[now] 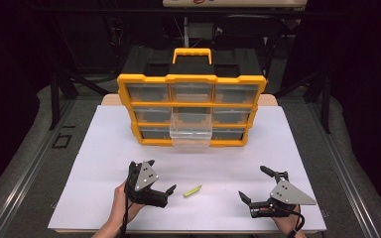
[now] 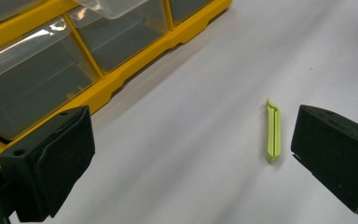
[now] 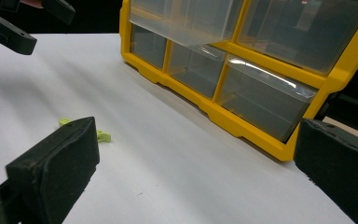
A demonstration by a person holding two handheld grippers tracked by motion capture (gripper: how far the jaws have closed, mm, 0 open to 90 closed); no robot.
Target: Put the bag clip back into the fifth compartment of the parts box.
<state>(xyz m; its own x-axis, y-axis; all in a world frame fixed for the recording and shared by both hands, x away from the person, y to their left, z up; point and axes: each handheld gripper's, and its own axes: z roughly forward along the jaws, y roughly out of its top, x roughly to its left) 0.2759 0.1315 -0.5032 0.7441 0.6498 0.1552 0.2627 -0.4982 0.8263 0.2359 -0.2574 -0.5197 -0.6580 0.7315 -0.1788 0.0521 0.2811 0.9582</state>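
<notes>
Evidently the work in hand centres on the small lime-green plastic clip (image 1: 192,191), a slim strip lying flat on the white tabletop (image 1: 104,144) between the two grippers and somewhat nearer the left one. The left gripper (image 1: 160,176) sits just beside it with its jaws spread wide and empty; in the left gripper view the clip (image 2: 273,136) lies close to the inner face of one jaw, lengthwise along the gap, which suggests the person has lined the jaws up so that a short sideways shift and a closing squeeze would catch the strip across its narrow width.

The right gripper (image 1: 252,183) rests well apart at the other side, its jaws likewise wide and holding nothing, probably parked out of the way or kept ready to help.

Behind them stands the yellow-framed organiser cabinet with clear plastic drawers (image 1: 124,89), set upright at the far edge so its fronts face the person. One clear drawer in the middle column (image 1: 191,130) is pulled out and juts forward over the tabletop, apparently empty; left open like that, it looks like the likely place for the clip.
</notes>
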